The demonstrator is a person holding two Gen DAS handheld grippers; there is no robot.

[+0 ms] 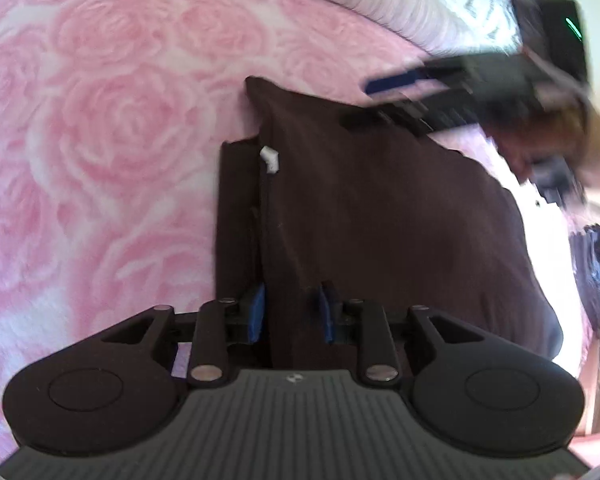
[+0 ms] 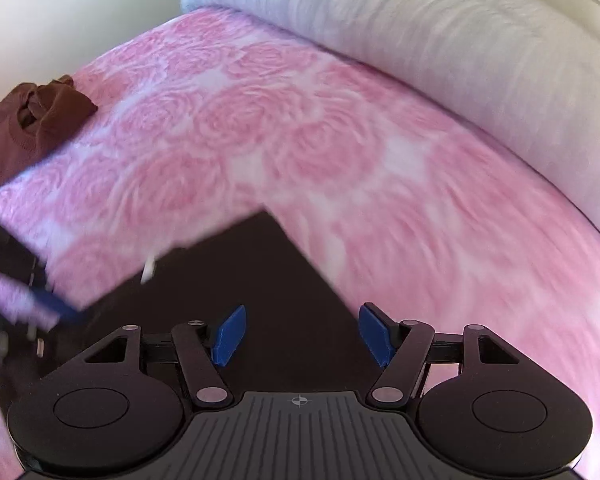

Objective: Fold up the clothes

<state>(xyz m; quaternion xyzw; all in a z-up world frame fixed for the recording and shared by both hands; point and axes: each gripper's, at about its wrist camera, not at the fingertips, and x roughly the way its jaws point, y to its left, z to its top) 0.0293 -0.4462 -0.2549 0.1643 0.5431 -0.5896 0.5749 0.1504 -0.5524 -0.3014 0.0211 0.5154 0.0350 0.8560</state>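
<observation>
A dark maroon garment (image 1: 380,216) lies partly folded on the pink rose blanket (image 1: 100,120), with a small white tag (image 1: 270,158) near its far left edge. My left gripper (image 1: 291,312) is shut on the garment's near edge, and cloth fills the gap between its blue pads (image 1: 256,312). In the right wrist view the same garment (image 2: 260,280) spreads beneath my right gripper (image 2: 303,336), which is open with nothing between its fingers. Blurred by motion, the right gripper (image 1: 440,88) hovers over the garment's far right corner, held by a hand. The left gripper (image 2: 20,292) shows at the left edge.
A crumpled brown garment (image 2: 32,120) sits at the blanket's far left corner. A white ribbed pillow (image 2: 420,40) runs along the back of the bed. The person's patterned clothing (image 1: 596,272) is at the right edge. Open blanket (image 2: 300,140) stretches beyond the dark garment.
</observation>
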